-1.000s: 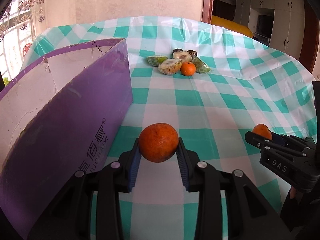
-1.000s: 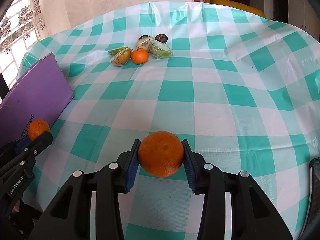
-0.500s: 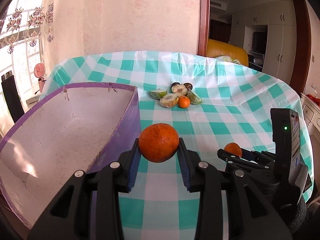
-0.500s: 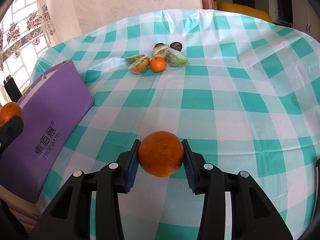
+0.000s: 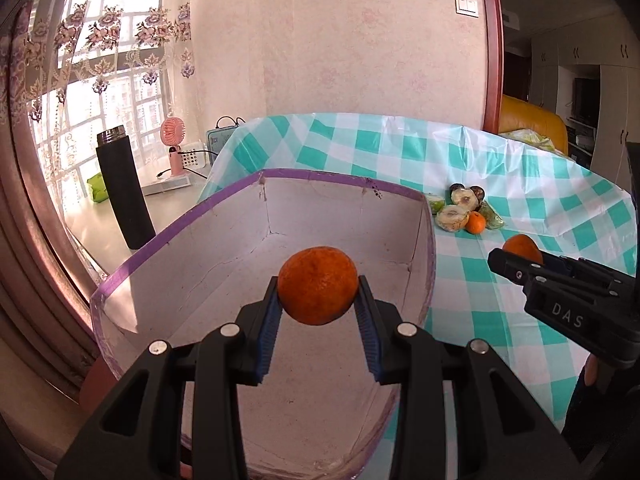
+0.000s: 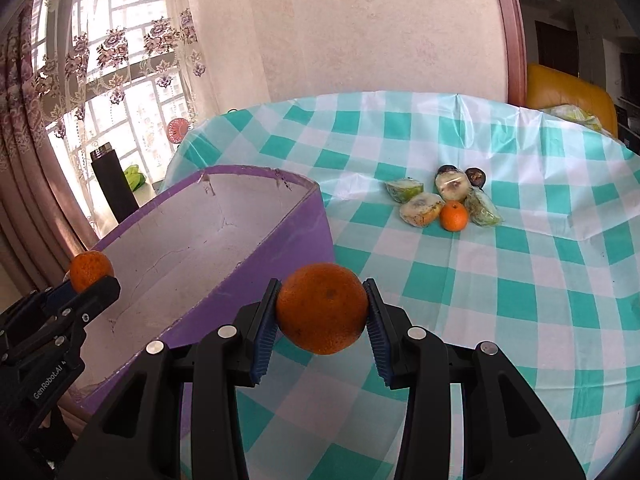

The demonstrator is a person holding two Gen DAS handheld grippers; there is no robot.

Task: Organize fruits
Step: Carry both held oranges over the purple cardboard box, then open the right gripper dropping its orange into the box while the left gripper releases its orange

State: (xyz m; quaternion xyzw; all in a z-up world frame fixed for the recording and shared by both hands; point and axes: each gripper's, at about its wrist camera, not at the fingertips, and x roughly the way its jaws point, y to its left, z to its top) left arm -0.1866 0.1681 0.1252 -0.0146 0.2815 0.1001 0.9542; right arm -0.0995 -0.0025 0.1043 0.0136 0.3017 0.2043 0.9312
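Observation:
My left gripper (image 5: 318,312) is shut on an orange (image 5: 317,285) and hangs over the open purple box (image 5: 256,240), whose white inside holds nothing. My right gripper (image 6: 322,316) is shut on a second orange (image 6: 322,307), above the checked tablecloth just right of the box (image 6: 280,240). In the right wrist view the left gripper (image 6: 86,284) with its orange (image 6: 90,270) shows at the left edge. In the left wrist view the right gripper (image 5: 516,258) and its orange (image 5: 522,249) show at the right.
A small pile of fruit lies at the far side of the table: a small orange (image 6: 453,216), several wrapped cut fruits (image 6: 422,209) and dark round ones (image 6: 476,176). Beyond the table's left edge stand a black flask (image 5: 123,192) and a pink fan (image 5: 173,142) by the window.
Both grippers have risen and swung left with their oranges. The left one has moved from beside the box to above its open inside; the right one has come close to the box's right wall.

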